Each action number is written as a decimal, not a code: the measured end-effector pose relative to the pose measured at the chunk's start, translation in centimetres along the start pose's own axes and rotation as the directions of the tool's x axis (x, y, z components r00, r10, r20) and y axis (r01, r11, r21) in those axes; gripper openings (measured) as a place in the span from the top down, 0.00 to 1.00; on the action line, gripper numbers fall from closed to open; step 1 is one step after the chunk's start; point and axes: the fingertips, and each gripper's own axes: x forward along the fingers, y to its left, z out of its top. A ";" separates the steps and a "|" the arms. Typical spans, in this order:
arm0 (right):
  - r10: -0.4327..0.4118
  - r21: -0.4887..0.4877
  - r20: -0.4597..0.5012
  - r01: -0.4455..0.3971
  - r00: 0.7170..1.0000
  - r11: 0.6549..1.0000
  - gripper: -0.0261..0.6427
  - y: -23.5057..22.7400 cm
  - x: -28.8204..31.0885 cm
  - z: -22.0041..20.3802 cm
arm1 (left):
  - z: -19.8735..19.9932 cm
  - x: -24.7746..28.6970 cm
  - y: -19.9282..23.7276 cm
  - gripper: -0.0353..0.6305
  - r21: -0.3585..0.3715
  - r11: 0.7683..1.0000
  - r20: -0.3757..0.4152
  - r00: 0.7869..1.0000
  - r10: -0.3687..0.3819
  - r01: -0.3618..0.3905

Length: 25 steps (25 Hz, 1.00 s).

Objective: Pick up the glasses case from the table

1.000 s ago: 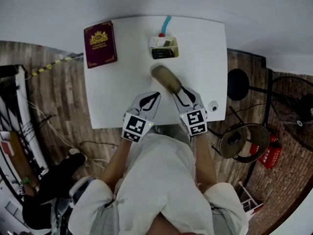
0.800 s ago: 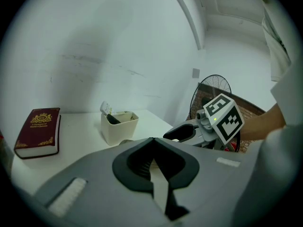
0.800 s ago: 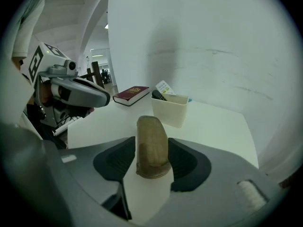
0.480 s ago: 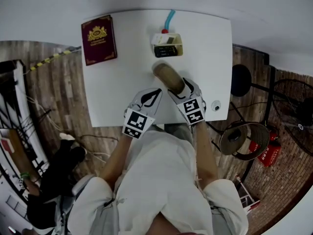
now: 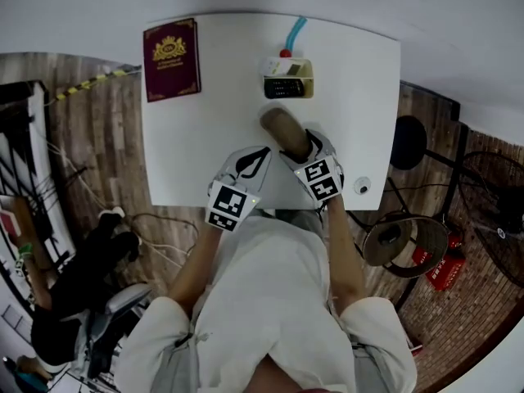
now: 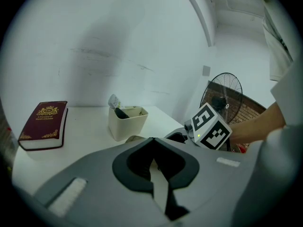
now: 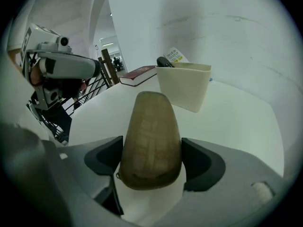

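The glasses case (image 5: 282, 128), a tan oval pouch, lies on the white table (image 5: 188, 154) just in front of a cream bin. My right gripper (image 5: 301, 144) points steeply down at its near end. In the right gripper view the case (image 7: 151, 136) fills the gap of the right gripper (image 7: 151, 157); the jaws are opening and stand wide on either side of it, with the pads beside it and not pressing. My left gripper (image 5: 260, 152) hovers just left of the case, shut with nothing in it; its tips meet in the left gripper view (image 6: 152, 140).
A maroon book (image 5: 171, 59) lies at the table's far left. The cream bin (image 5: 288, 78) holds a remote and a card, with a blue tube (image 5: 295, 33) behind it. A small round object (image 5: 361, 187) sits near the right edge. A fan (image 6: 222, 98) stands off the table.
The right gripper has come down over the near end of the case and its jaws have spread around it. The left gripper has sunk slightly.
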 end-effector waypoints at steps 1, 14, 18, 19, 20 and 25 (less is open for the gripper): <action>0.004 0.000 -0.005 -0.004 1.000 1.000 0.38 -0.1 0.1 -0.1 | 0.0 0.0 0.0 0.92 -0.002 1.000 0.000 1.000 0.004 -0.004; 0.012 -0.003 -0.031 -0.012 0.999 1.000 0.39 0.1 0.9 -0.7 | -0.5 -0.6 -0.1 0.92 -0.007 1.000 0.001 1.000 0.028 -0.028; -0.020 0.022 -0.008 0.020 1.000 1.000 0.40 0.1 0.7 -0.7 | -0.3 -1.1 -0.3 0.92 0.000 1.000 0.008 1.000 0.027 -0.027; -0.024 0.029 -0.004 0.024 1.000 0.999 0.40 0.1 0.7 -0.7 | -0.3 -1.2 -0.2 0.92 0.000 1.000 0.010 1.000 0.027 -0.027; -0.026 0.035 0.000 0.026 1.000 0.999 0.40 0.1 0.6 -0.7 | -0.3 -1.4 -0.2 0.92 0.000 1.000 0.012 1.000 0.028 -0.028; -0.041 0.065 0.046 0.038 0.998 0.997 0.41 0.3 -0.1 -0.4 | -0.4 -2.1 0.0 0.92 0.007 0.999 0.018 0.999 0.033 -0.033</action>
